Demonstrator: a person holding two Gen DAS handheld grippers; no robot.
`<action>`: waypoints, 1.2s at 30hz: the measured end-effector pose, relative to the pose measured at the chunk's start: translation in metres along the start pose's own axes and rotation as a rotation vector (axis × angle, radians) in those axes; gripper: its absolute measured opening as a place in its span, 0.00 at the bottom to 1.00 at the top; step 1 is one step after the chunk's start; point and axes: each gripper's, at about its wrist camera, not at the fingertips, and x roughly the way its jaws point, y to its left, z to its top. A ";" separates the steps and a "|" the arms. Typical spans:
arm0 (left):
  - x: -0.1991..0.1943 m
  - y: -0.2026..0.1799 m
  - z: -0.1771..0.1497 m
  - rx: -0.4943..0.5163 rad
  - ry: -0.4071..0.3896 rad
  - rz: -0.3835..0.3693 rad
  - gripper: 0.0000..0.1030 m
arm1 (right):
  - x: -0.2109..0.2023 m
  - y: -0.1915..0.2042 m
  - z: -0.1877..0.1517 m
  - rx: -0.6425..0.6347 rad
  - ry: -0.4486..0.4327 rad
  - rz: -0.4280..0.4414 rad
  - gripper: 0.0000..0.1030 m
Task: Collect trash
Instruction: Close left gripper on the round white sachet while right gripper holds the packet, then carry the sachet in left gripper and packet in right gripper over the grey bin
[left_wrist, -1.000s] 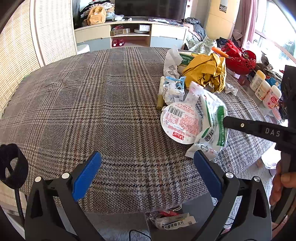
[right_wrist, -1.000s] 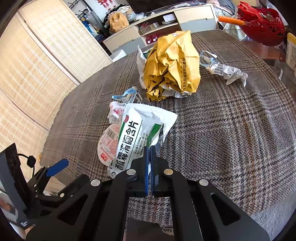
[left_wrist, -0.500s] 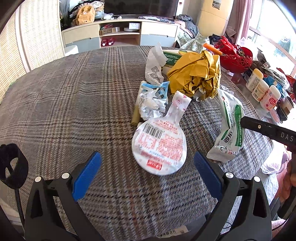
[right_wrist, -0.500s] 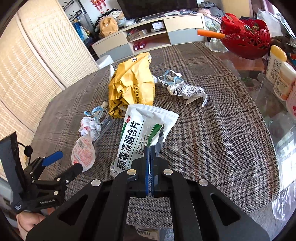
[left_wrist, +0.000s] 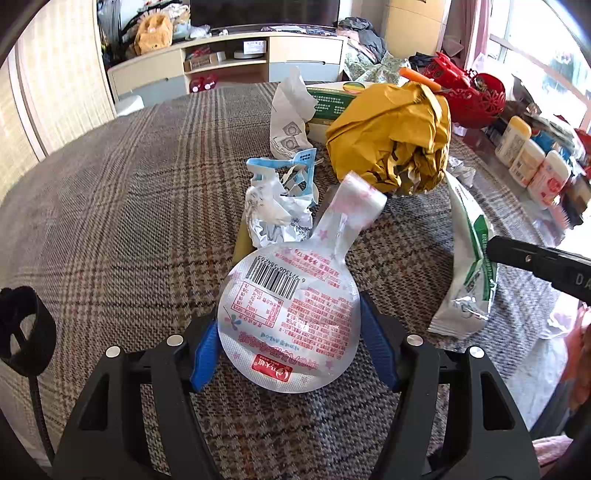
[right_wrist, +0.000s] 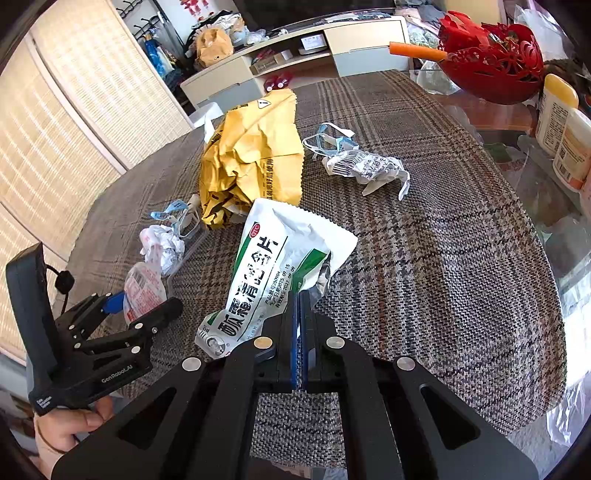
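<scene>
Left hand-held gripper (left_wrist: 288, 350): closing around our round wrapper (left_wrist: 291, 317); thin film may buckle, slip. Right hand-held gripper (right_wrist: 299, 317): clamped on pouch (right_wrist: 273, 266).

The left gripper (left_wrist: 288, 343) has moved in over the round plastic lid (left_wrist: 290, 317), and its jaws, wide open a second ago, are closing with the lid now between them. The green-and-white packet (right_wrist: 273, 269) has been drawn away from the lid, toward the table edge.
</scene>
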 end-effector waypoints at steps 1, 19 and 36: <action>-0.002 0.001 -0.001 0.002 -0.001 0.008 0.61 | -0.002 0.001 -0.001 0.000 -0.002 0.002 0.03; -0.101 -0.005 -0.066 -0.024 -0.065 0.000 0.61 | -0.070 0.039 -0.060 -0.055 -0.051 0.074 0.02; -0.121 -0.043 -0.165 -0.057 -0.002 -0.047 0.62 | -0.076 0.040 -0.165 -0.075 0.050 0.076 0.03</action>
